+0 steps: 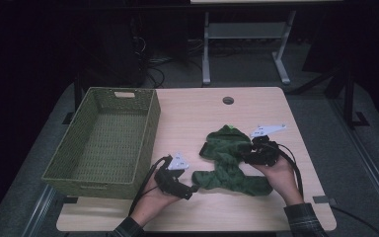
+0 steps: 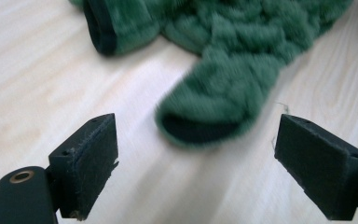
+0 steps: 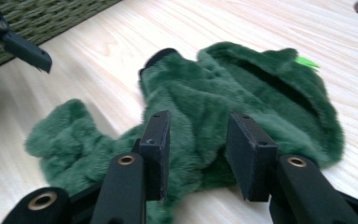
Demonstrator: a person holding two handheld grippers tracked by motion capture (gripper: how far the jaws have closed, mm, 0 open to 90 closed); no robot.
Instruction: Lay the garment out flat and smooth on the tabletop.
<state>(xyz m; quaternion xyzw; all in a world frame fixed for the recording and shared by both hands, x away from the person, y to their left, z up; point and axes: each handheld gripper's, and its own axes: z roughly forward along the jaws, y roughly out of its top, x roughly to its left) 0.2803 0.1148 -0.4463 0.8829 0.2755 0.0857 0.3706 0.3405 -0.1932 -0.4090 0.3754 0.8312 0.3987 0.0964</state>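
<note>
A fuzzy dark green garment [image 1: 227,165] lies crumpled on the wooden table [image 1: 192,113], right of centre. My right gripper [image 1: 246,155] comes in from the garment's right side and is shut on a fold of its middle. In the right gripper view the pile [image 3: 242,88] bulges between the two pads of the right gripper [image 3: 200,149]. My left gripper [image 1: 192,190] lies low at the garment's near left corner, open. In the left gripper view a sleeve end [image 2: 219,98] with a dark cuff opening lies just ahead of the wide-apart jaws of the left gripper [image 2: 196,163], untouched.
A green woven basket [image 1: 103,182] with nothing in it stands on the table's left side, close to my left hand. A round cable hole [image 1: 228,100] sits near the far edge. Table legs and cables stand beyond on the dark floor.
</note>
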